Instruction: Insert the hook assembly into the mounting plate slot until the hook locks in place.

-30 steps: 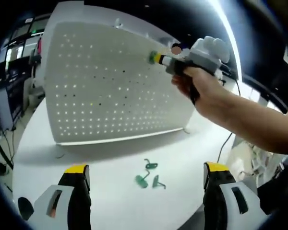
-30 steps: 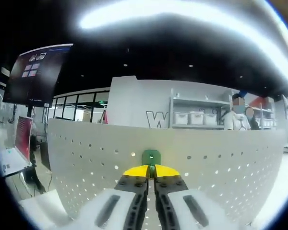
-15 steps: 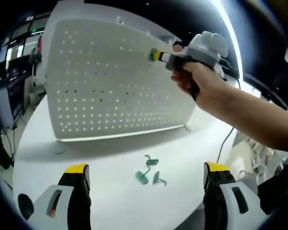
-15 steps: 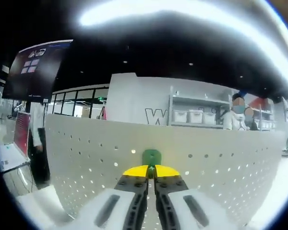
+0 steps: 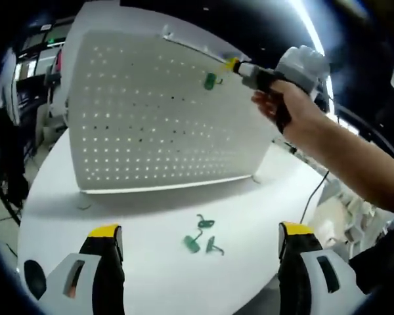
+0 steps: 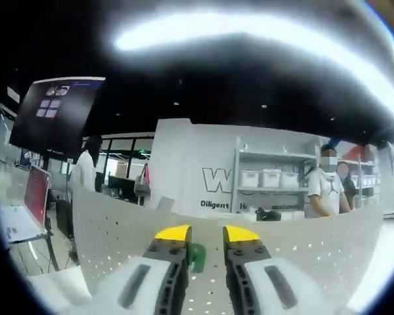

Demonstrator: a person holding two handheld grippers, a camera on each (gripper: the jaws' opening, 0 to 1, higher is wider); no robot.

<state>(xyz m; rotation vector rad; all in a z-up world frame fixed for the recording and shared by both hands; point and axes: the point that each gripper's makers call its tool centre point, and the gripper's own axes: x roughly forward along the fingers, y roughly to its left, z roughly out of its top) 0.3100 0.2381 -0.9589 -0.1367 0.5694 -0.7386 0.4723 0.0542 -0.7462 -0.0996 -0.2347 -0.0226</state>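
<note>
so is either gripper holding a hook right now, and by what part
Neither holds anything. The right gripper has its jaws apart, with the green hook on the pegboard, free of them. The left gripper is open over the table.

Hook [image 5: 210, 81] on pegboard [image 5: 151, 125], above table [image 5: 151, 230]

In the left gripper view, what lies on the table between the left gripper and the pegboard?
Three loose green hooks lie on the white table between the left gripper and the pegboard.

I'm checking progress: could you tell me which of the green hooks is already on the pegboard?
The single green hook hanging near the pegboard's top edge, beside the right gripper; the other hooks lie on the table.
</note>
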